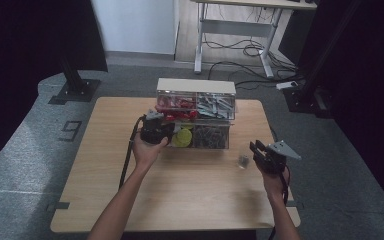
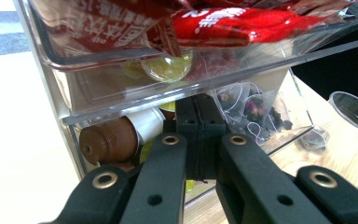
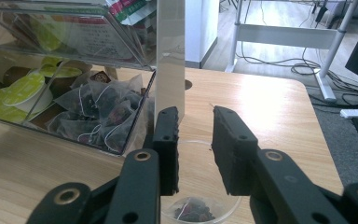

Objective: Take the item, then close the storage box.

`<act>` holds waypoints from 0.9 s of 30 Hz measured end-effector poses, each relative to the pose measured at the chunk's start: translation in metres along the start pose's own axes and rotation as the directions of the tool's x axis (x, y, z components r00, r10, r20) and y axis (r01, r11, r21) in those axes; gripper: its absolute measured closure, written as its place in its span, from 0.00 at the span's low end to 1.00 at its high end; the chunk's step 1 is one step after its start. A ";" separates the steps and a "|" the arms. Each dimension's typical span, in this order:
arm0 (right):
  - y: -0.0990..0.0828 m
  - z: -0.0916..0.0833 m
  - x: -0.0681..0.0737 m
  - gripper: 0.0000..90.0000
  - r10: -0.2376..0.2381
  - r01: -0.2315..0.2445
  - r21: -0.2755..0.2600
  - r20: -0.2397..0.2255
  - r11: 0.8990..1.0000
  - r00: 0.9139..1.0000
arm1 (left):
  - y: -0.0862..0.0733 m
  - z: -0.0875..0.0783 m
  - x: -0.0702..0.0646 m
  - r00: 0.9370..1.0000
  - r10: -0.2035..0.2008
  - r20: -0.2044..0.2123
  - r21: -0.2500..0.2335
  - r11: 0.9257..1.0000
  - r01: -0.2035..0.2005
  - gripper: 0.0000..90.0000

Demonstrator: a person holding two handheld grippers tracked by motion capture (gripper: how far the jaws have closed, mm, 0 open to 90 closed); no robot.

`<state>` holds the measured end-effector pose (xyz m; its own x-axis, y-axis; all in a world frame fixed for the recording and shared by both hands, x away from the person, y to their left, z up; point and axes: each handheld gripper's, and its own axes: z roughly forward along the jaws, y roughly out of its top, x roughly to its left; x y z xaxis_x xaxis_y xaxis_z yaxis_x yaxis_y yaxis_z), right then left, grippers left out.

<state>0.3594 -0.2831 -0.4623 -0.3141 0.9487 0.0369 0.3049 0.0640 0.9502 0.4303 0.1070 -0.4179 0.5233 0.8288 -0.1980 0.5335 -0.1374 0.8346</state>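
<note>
Item: tea bag (image 3: 193, 211), lying in the clear cup (image 3: 200, 205) on the table (image 1: 190, 200), beside the organiser (image 1: 196, 114). Right gripper (image 3: 195, 144) above, jaws parted, empty: deposit judged done. Left gripper (image 2: 196, 140) closed at the lower drawer (image 2: 279, 135); shutting it remains.

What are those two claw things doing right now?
Left gripper: shut, holding nothing, at the clear organizer.
Right gripper: open above the plastic cup.

We see a second desk (image 1: 240, 4) beyond the worktop (image 1: 180, 195), cables (image 1: 240, 50) tangled on the floor beneath it. A power strip (image 1: 286, 85), as far as we can tell, lies near a black stand base (image 1: 72, 91).
</note>
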 end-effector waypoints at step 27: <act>-0.023 -0.017 0.003 0.75 0.007 -0.007 -0.001 -0.060 1.000 0.998 | -0.010 -0.003 -0.005 1.000 0.004 0.024 -0.008 1.000 -0.004 1.00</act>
<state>0.3365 -0.2870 -0.4785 -0.3652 0.9288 0.0621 0.3062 0.0569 0.9503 0.4204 0.1062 -0.4233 0.5415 0.8148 -0.2072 0.5260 -0.1361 0.8396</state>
